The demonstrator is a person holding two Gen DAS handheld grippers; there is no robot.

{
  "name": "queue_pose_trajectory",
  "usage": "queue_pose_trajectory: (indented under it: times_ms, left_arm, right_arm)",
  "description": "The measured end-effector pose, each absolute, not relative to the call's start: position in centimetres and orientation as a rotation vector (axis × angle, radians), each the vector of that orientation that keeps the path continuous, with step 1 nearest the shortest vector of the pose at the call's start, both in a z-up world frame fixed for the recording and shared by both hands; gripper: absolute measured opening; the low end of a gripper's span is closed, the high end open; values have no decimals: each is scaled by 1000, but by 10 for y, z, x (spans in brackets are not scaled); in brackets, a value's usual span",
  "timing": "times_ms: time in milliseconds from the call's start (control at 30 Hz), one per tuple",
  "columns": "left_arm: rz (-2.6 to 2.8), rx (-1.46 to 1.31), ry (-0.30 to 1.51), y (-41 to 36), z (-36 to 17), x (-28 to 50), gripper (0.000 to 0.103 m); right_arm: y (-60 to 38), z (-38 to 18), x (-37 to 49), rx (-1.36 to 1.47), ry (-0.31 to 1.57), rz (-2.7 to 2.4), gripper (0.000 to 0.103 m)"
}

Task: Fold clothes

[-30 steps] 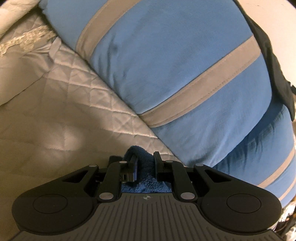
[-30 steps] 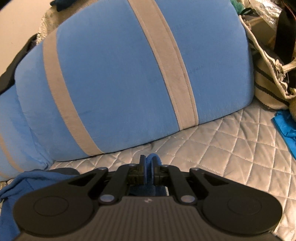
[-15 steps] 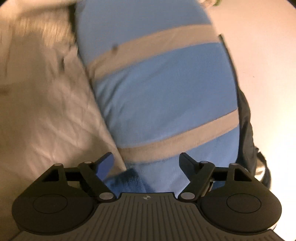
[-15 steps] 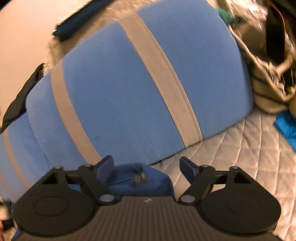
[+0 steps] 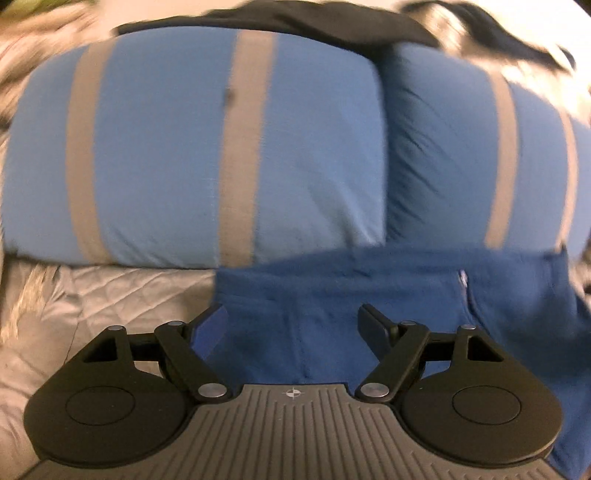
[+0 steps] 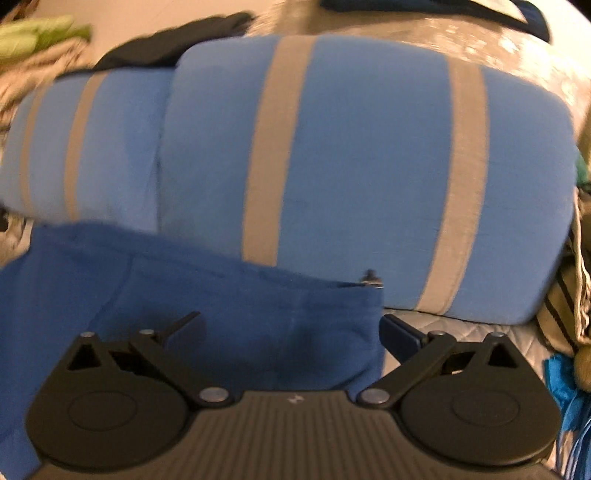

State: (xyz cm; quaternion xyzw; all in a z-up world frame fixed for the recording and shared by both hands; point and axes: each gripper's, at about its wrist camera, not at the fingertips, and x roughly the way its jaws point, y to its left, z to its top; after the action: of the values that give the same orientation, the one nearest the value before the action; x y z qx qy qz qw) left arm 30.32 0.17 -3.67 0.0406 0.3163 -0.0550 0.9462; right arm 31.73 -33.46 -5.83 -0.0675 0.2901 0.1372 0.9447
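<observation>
A dark blue garment with a zipper lies flat on the quilted bed cover, its far edge against two light blue pillows. My left gripper hangs open above the garment's left part, the cloth below its fingers, not pinched. My right gripper is over the garment's right corner by the zipper pull; its jaws are opening wide and the pads touch no cloth.
Two light blue pillows with grey stripes fill the back. Dark clothing lies on top of them. A striped bag and bright blue cloth sit at the right. Grey quilted cover shows at left.
Both grippers were shut on bunched blue cloth a second ago; they have let go, opened wide and pulled back and rolled, and the garment now lies spread flat before the pillows.
</observation>
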Motion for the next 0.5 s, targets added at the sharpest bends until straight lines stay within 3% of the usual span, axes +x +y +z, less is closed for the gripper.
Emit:
queue_pose_trajectory:
  times_ms: [233,367,500]
  left_arm:
    - [-109,291,714,-13,-101,304,79]
    - [-134,203,628,3,-124,292,81]
    - [-119,193,586,5,-129,290,81]
  right_arm:
    - [-298,-85,312,-218,621,270,103]
    - [-305,-128,312,-173,671,230,103]
    - [-315,-150,303,-90,590,223,103]
